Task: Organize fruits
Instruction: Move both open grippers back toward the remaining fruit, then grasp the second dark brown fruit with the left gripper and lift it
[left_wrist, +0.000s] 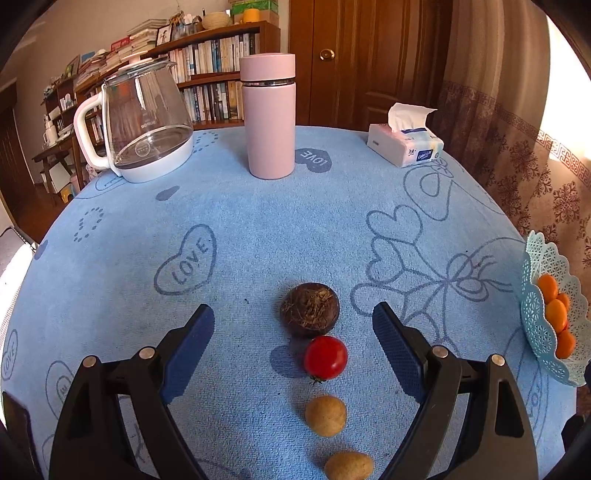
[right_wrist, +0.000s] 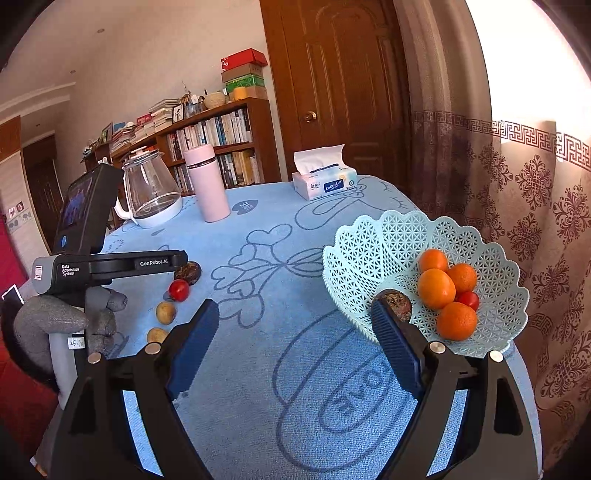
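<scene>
In the left wrist view a dark brown round fruit (left_wrist: 309, 309), a red tomato (left_wrist: 325, 357) and two tan longans (left_wrist: 325, 415) (left_wrist: 349, 464) lie in a row on the blue cloth. My left gripper (left_wrist: 293, 319) is open and empty, with the row between its fingers. In the right wrist view my right gripper (right_wrist: 295, 315) is open and empty above the cloth, just left of a pale green lattice basket (right_wrist: 369, 243). The basket holds several oranges (right_wrist: 436, 288), a small tomato (right_wrist: 469, 300) and a dark fruit (right_wrist: 399, 303). The left gripper body (right_wrist: 110, 264) shows above the row of fruit.
A glass kettle (left_wrist: 142, 118), a pink flask (left_wrist: 269, 114) and a tissue box (left_wrist: 404, 144) stand at the far edge of the table. The basket (left_wrist: 543, 280) sits at the right edge. A bookshelf, a door and curtains lie beyond.
</scene>
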